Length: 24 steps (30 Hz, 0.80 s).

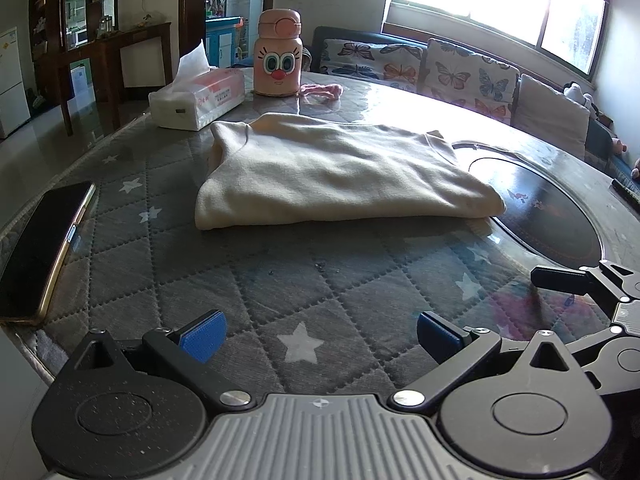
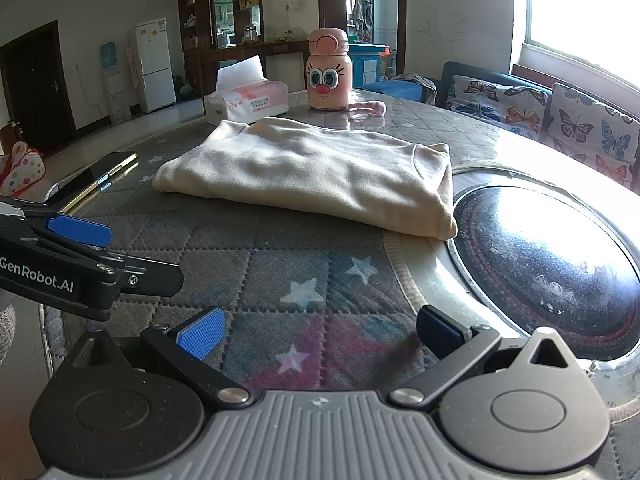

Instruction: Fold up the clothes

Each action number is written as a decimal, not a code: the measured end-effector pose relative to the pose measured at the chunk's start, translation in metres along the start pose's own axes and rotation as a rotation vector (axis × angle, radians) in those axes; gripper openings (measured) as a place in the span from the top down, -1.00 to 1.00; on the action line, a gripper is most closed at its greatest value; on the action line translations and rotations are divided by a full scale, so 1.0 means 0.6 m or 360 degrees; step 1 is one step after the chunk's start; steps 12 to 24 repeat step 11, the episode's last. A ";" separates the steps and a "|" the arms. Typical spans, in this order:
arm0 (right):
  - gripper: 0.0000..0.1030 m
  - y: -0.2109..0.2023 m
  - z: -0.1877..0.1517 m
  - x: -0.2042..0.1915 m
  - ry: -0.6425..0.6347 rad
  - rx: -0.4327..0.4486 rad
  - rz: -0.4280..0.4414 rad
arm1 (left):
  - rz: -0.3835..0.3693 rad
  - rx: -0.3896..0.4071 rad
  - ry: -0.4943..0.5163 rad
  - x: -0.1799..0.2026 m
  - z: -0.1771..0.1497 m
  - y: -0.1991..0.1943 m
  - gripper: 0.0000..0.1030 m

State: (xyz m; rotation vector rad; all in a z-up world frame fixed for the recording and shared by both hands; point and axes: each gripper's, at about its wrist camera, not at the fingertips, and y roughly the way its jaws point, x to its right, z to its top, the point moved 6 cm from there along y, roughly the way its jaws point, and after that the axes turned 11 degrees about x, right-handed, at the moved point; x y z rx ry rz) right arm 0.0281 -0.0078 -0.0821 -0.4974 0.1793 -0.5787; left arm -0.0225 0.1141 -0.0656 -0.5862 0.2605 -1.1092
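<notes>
folded garment [image 1: 340, 176] on table [image 1: 280, 280], hand-held grippers empty

light: daylight from blown-out window [image 1: 500, 0] | glare: glossy table [image 2: 552, 240] | edges: fisheye-bent

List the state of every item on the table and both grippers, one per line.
Cream garment: folded, lying flat.
Pink bottle: upright, lid closed.
Tissue pack: open, a tissue sticking up.
Phone: screen dark.
Left gripper: jaws open, empty.
Right gripper: jaws open, empty.
</notes>
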 end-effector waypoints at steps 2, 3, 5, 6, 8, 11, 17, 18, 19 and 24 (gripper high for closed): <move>-1.00 0.000 0.000 -0.001 0.0000 0.0000 0.0001 | -0.0001 0.0000 -0.0004 0.000 0.000 0.000 -1.00; -1.00 0.001 0.000 -0.001 0.0000 0.0000 0.0001 | -0.0002 0.0000 -0.0006 0.000 0.000 0.000 -1.00; -1.00 0.001 0.001 -0.001 0.0003 0.0001 0.0003 | -0.0003 0.0005 -0.0007 0.000 0.000 0.000 -1.00; -1.00 0.001 0.001 -0.002 0.0003 0.0001 0.0004 | -0.0004 0.0007 -0.0008 0.000 0.000 0.000 -1.00; -1.00 0.001 0.001 -0.003 0.0002 0.0001 0.0005 | 0.0001 0.0007 -0.0011 -0.001 0.000 0.000 -1.00; -1.00 0.001 0.001 -0.005 0.0002 0.0001 0.0005 | 0.0005 0.0004 -0.0010 -0.001 0.000 0.000 -1.00; -1.00 0.001 0.001 -0.005 0.0002 0.0001 0.0005 | 0.0005 0.0004 -0.0010 -0.001 0.000 0.000 -1.00; -1.00 0.001 0.001 -0.005 0.0002 0.0001 0.0005 | 0.0005 0.0004 -0.0010 -0.001 0.000 0.000 -1.00; -1.00 0.001 0.001 -0.005 0.0002 0.0001 0.0005 | 0.0005 0.0004 -0.0010 -0.001 0.000 0.000 -1.00; -1.00 0.001 0.001 -0.005 0.0002 0.0001 0.0005 | 0.0005 0.0004 -0.0010 -0.001 0.000 0.000 -1.00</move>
